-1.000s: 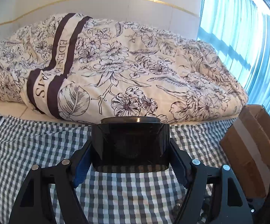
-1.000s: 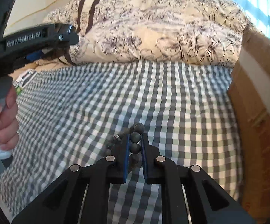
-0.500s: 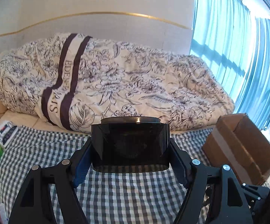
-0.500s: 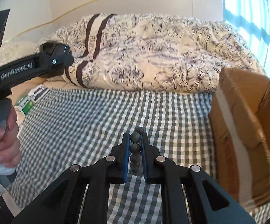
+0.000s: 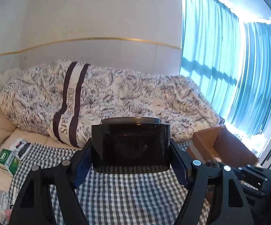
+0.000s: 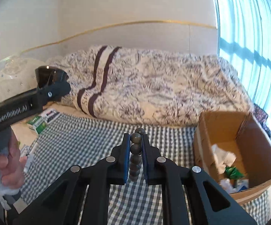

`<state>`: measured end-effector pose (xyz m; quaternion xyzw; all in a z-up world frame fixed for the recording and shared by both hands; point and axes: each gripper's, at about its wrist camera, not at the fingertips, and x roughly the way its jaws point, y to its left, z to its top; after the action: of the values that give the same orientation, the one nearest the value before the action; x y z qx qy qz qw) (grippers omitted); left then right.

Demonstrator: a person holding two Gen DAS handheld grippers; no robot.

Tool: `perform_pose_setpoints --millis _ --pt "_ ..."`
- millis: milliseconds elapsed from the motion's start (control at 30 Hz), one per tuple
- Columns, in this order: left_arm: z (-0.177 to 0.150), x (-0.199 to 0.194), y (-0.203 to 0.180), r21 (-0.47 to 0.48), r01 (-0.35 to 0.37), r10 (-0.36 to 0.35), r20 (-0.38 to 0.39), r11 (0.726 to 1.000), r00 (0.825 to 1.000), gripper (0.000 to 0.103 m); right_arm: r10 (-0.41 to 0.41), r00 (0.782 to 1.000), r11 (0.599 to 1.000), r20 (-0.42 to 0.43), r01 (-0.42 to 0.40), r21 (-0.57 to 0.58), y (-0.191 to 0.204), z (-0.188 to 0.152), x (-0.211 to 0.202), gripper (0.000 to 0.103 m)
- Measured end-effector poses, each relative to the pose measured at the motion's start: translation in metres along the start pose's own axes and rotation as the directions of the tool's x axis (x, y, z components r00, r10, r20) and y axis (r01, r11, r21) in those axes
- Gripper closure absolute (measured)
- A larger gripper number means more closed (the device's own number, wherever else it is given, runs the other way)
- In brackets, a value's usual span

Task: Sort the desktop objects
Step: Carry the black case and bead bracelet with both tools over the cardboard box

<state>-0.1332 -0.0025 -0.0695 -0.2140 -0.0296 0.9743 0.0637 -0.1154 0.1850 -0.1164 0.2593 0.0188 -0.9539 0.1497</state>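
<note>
Grippers held two finds above a bed spread with a gray-and-white checked cloth [image 6: 83, 142]. The left hand-held gripper [image 5: 130, 161] was clamped on a dark, glossy jar [image 5: 130, 146] with a round lid, the jar filling the gap between the blue-padded fingers [image 5: 82, 165] and raised clear of the cloth. From the right wrist view, the same jar [image 6: 50, 76] showed at the far left, high above the bed, with a person's hand [image 6: 6, 166] wrapped round the gripper's handle. The right hand-held gripper [image 6: 136, 155] was closed on a string of dark round beads [image 6: 136, 148], one bead standing above the fingertips and the others stacked in a line between the pads, also lifted off the cloth. An open cardboard box [image 6: 236, 127] sat at the right edge of the checked cloth, just beside the right gripper, holding crumpled white paper [image 6: 222, 155] and a green wrapper [image 6: 233, 171]. Behind the cloth, a cream duvet [image 6: 163, 86] printed with dark flowers and crossed by two brown stripes lay heaped against the wall. At the cloth's left edge lay a green-and-white carton [image 6: 37, 124] beside another small printed box [image 6: 51, 115]. Blue curtains [image 5: 229, 71] hung over a bright window on the right.
</note>
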Motion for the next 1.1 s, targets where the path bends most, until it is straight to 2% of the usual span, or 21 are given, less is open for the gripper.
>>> perform_pose_setpoints --millis 267,567,867,1100 --pt "0.005 -0.052 -0.019 0.022 0.028 -0.030 0.057 0.999 0.998 0.027 -0.026 0.996 1.000 0.082 0.027 -0.011 0.003 0.023 -0.051 0.092" --pt "0.011 -0.088 -0.032 0.055 0.037 -0.043 0.100 0.998 0.994 0.027 -0.043 0.987 0.999 0.155 0.044 -0.006 0.001 0.039 -0.093 0.092" --pt "0.013 -0.092 -0.062 0.068 0.073 -0.080 0.102 0.995 0.992 0.027 -0.066 0.980 0.998 0.187 0.066 0.004 -0.020 0.042 -0.112 0.092" --pt "0.016 -0.080 -0.094 0.095 0.137 -0.146 0.094 0.986 0.985 0.027 -0.149 0.971 0.989 0.190 0.143 0.040 -0.058 0.045 -0.124 0.092"
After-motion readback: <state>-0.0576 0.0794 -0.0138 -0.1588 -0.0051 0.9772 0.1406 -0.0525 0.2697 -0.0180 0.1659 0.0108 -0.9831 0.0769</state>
